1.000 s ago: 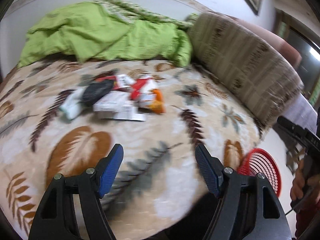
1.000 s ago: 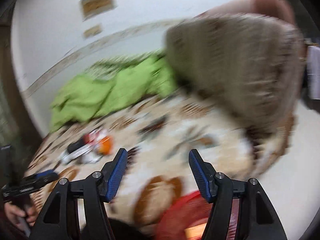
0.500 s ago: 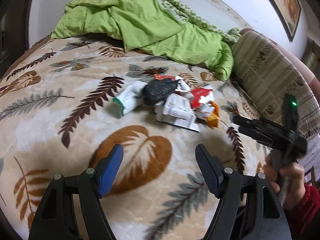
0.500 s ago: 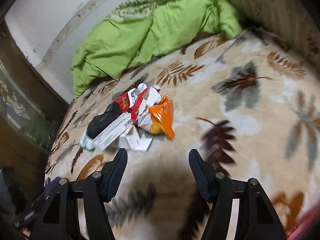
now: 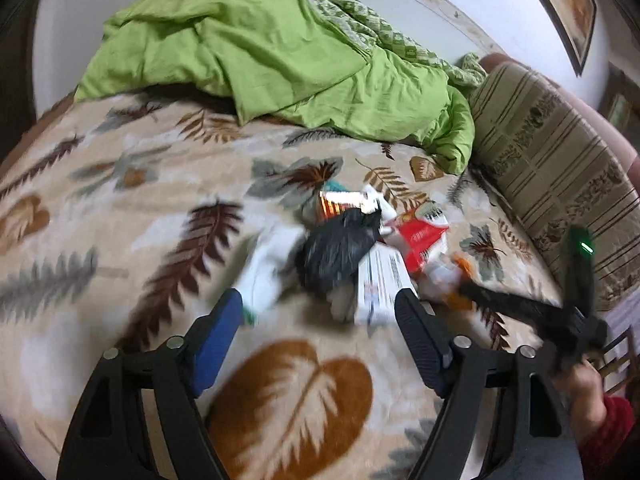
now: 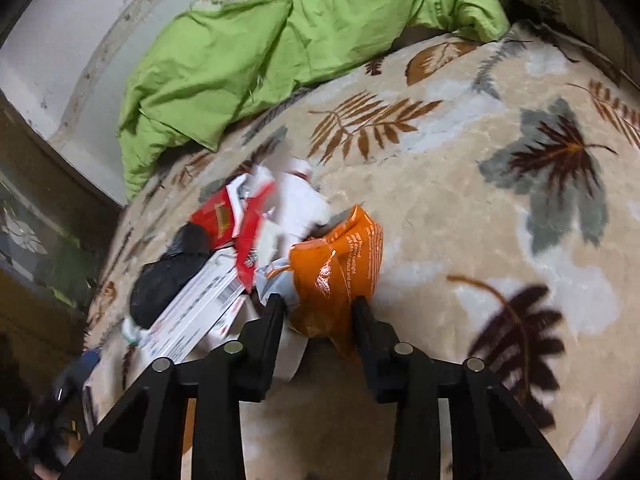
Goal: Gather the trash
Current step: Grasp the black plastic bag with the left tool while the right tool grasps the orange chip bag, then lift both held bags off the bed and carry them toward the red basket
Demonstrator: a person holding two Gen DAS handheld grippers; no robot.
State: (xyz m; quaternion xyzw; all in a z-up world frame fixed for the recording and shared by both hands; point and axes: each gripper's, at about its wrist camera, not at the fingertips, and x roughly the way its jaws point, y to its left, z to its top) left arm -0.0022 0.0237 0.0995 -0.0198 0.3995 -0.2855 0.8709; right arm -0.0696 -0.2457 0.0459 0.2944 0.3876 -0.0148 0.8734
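The trash pile (image 5: 360,248) lies mid-bed (image 5: 120,240). The right claw (image 6: 318,304) is closing on the orange bag (image 6: 340,276) at the pile's near right edge, pads at its sides. The left claw (image 5: 318,312) is opening wide, empty, the pile just beyond; the white box (image 5: 380,284) runs near-to-far by its right finger

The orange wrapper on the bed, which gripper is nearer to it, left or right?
Right. The right gripper has the orange wrapper between its closing jaws. The left gripper hangs at the pile's near edge, jaws opening, with the wrapper off to its right.
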